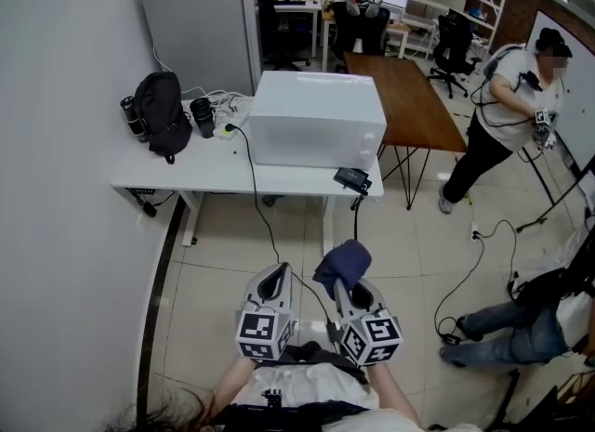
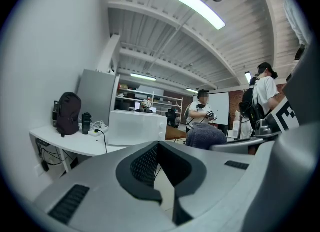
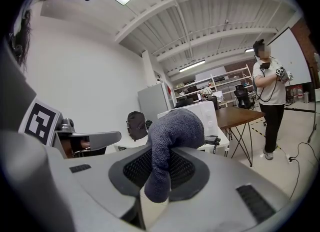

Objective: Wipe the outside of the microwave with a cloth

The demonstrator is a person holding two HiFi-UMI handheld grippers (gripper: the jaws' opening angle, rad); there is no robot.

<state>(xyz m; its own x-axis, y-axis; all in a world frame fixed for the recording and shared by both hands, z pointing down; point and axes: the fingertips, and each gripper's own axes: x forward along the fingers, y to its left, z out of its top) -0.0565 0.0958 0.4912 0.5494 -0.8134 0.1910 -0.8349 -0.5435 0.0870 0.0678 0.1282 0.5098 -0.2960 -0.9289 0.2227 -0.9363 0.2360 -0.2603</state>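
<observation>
1. Backpack (image 1: 160, 114): black, upright at the far left of the white table (image 1: 186, 177). Not part of my job.
2. Left gripper (image 1: 272, 280): I hold it low, near my body. Its jaws are pressed together with nothing between them.
3. Microwave (image 1: 316, 119): white, on the same table with its door closed. It is well apart from both grippers, and no cloth touches it.
4. Cloth (image 1: 342, 263): dark blue and bunched, pinched between the jaws of the right gripper (image 1: 350, 293). One fold bulges above the jaws and a tail hangs below.
5. Wooden table (image 1: 409, 96): behind and to the right of the microwave.
6. Person (image 1: 511, 105): standing at the far right, clear of my path.

Progress, as I judge it: the cloth is in hand, but no surface has been wiped. I have yet to approach the microwave and wipe its top, sides and door.
</observation>
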